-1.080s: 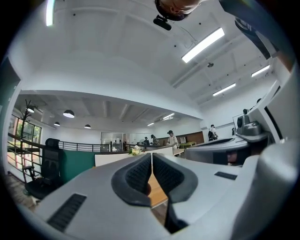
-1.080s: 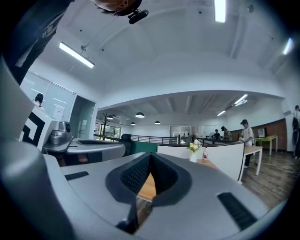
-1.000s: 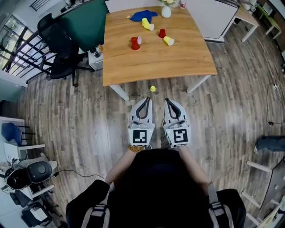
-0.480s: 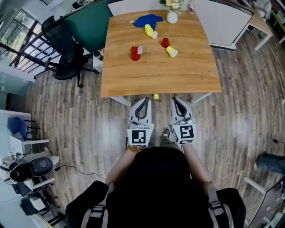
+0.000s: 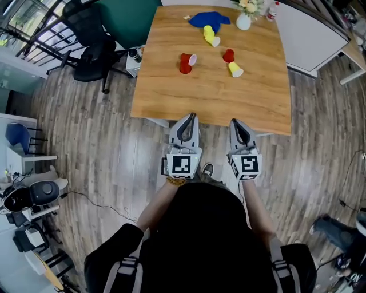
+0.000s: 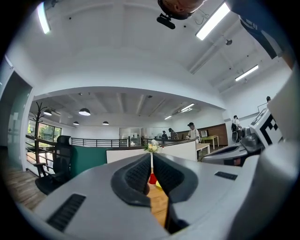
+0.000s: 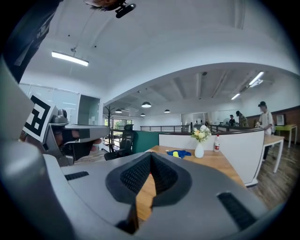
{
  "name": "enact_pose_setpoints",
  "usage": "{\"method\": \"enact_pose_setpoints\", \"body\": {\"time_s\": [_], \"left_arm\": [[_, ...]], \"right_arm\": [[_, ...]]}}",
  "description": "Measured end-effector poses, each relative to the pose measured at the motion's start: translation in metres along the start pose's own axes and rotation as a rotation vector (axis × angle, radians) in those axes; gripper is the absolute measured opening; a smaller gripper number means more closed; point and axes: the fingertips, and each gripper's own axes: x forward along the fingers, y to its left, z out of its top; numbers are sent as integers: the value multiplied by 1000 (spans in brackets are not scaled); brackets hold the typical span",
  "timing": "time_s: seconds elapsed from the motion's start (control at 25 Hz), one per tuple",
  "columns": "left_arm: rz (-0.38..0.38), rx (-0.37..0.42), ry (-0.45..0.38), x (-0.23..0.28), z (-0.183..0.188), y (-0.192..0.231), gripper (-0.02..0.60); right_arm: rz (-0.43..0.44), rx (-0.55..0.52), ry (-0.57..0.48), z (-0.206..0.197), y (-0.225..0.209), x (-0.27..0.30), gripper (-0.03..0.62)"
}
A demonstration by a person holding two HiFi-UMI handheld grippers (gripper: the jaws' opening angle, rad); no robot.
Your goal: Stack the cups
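On the wooden table (image 5: pixel 211 103) a red cup (image 5: pixel 186 62) lies on its side left of centre. A second red cup (image 5: pixel 229 55) and a yellow cup (image 5: pixel 235 69) sit to its right. Yellow cups (image 5: pixel 210 35) lie at the edge of a blue cloth (image 5: pixel 209 20) at the far end. My left gripper (image 5: pixel 189 117) and right gripper (image 5: pixel 237 123) are shut and empty, side by side at the table's near edge, well short of the cups. In the left gripper view the shut left gripper (image 6: pixel 151 157) points level at a red cup (image 6: pixel 152 178). The right gripper (image 7: pixel 151 154) points along the tabletop.
A white vase of flowers (image 5: pixel 244 22) and a bottle (image 5: pixel 273 10) stand at the table's far end. A black office chair (image 5: pixel 94 54) and a green partition (image 5: pixel 128 20) are left of the table. A white partition (image 5: pixel 311 37) runs along its right. Wooden floor lies below.
The person has walked up to the table. Both grippers moved forward from over the floor to the table's near edge, still shut. The cups have not moved on the table.
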Motion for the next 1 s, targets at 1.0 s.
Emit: {"method": "enact_pose_setpoints", "body": {"time_s": [1.0], "left_arm": [[41,-105,91,215,-87,188,28]], "right_arm": [[197,-303,157,33,-48,304,9]]}}
